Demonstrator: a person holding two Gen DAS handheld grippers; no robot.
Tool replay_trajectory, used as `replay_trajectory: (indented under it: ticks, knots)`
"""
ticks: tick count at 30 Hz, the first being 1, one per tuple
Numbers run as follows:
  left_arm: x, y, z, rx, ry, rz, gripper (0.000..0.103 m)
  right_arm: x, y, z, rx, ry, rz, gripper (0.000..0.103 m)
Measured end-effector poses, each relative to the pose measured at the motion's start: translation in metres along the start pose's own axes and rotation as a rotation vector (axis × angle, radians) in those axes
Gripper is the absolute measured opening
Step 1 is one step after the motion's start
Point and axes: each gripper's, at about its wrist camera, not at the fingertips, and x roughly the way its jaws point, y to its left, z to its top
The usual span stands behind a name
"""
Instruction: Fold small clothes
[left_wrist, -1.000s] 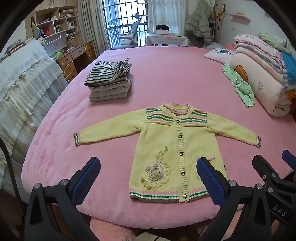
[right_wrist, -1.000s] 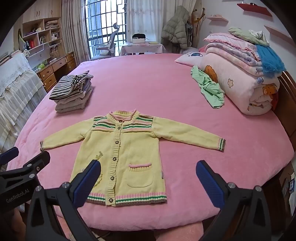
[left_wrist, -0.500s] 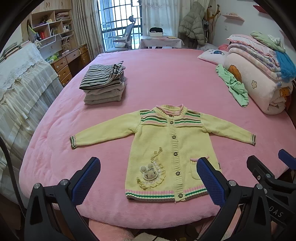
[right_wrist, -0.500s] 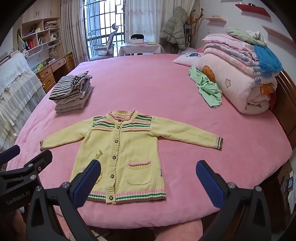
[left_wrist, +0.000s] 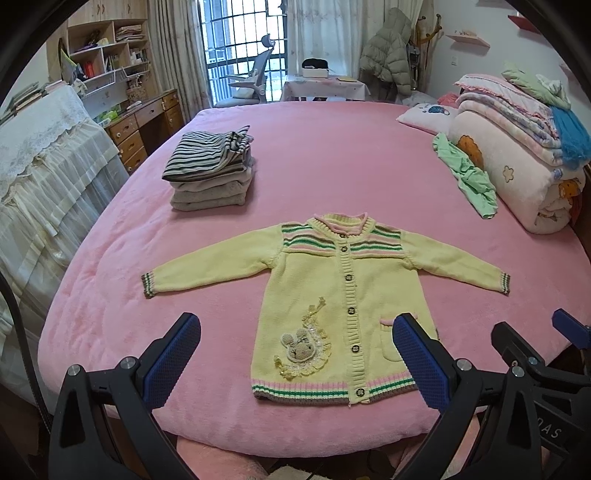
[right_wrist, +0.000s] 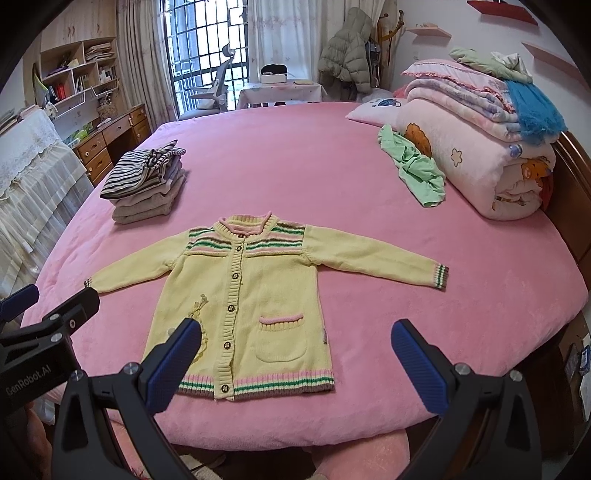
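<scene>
A small yellow knit cardigan (left_wrist: 332, 288) (right_wrist: 251, 288) lies flat and buttoned on the pink bed (left_wrist: 332, 147) (right_wrist: 295, 162), sleeves spread out to both sides, hem toward me. It has striped shoulders, a bunny patch low on one side and a pocket on the other. My left gripper (left_wrist: 295, 354) hangs open above the bed's near edge, in front of the hem, holding nothing. My right gripper (right_wrist: 295, 362) is likewise open and empty, just short of the hem. Each gripper's body shows at the edge of the other's view.
A stack of folded clothes (left_wrist: 210, 173) (right_wrist: 147, 184) with a striped piece on top sits at the back left. A crumpled green garment (left_wrist: 465, 173) (right_wrist: 413, 166) lies at the right beside rolled quilts (left_wrist: 517, 147) (right_wrist: 480, 147). A covered cot (left_wrist: 44, 177) stands left of the bed.
Both grippers have drawn back and risen slightly, so the cardigan sits a little farther away in both views. The cardigan itself has not moved; both grippers stay open.
</scene>
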Motion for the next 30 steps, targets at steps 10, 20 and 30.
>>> replay_trajectory:
  ticks: [10, 20, 30]
  knots:
    - [0.001, -0.002, 0.0, 0.0, 0.003, -0.025, 0.103, 0.0, 0.0, 0.0, 0.002, -0.001, -0.001, 0.103]
    - [0.0, 0.001, -0.003, -0.015, 0.021, -0.013, 0.103, -0.002, -0.002, -0.001, 0.016, 0.0, 0.004, 0.103]
    - [-0.003, 0.006, -0.006, -0.018, 0.029, -0.009, 0.103, -0.011, 0.004, -0.002, -0.004, -0.013, 0.001, 0.103]
